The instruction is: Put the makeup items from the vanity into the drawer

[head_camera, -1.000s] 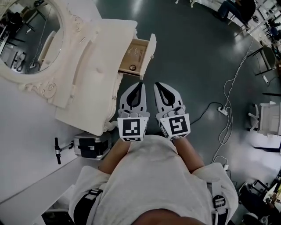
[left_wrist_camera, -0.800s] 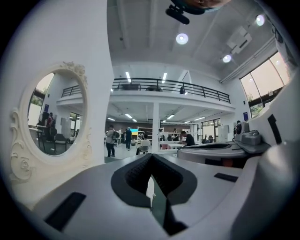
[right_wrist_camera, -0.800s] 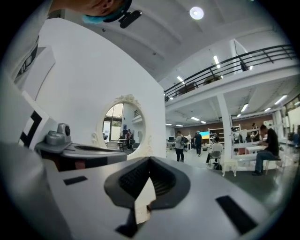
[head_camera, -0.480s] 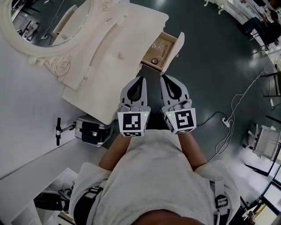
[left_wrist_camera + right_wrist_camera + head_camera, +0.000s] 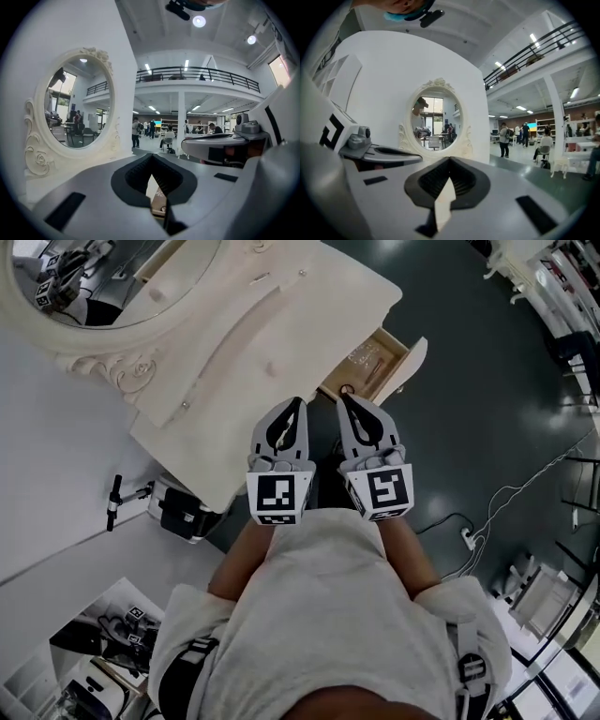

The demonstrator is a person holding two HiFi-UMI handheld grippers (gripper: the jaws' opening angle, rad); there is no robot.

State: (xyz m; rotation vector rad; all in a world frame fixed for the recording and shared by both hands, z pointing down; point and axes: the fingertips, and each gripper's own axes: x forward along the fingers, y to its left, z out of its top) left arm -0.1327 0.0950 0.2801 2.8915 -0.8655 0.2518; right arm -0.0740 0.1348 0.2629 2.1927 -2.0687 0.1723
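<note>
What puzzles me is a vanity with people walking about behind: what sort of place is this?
Likely a big open lab or workshop hall, not a home: a railed mezzanine, people standing about, a power strip on the dark floor.

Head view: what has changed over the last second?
The left tongs and right tongs have advanced side by side toward the open drawer of the vanity; in the head view their tips now show beside its near end. Nothing was grasped or let go. Both stay shut and empty; the drawer stays open.
</note>
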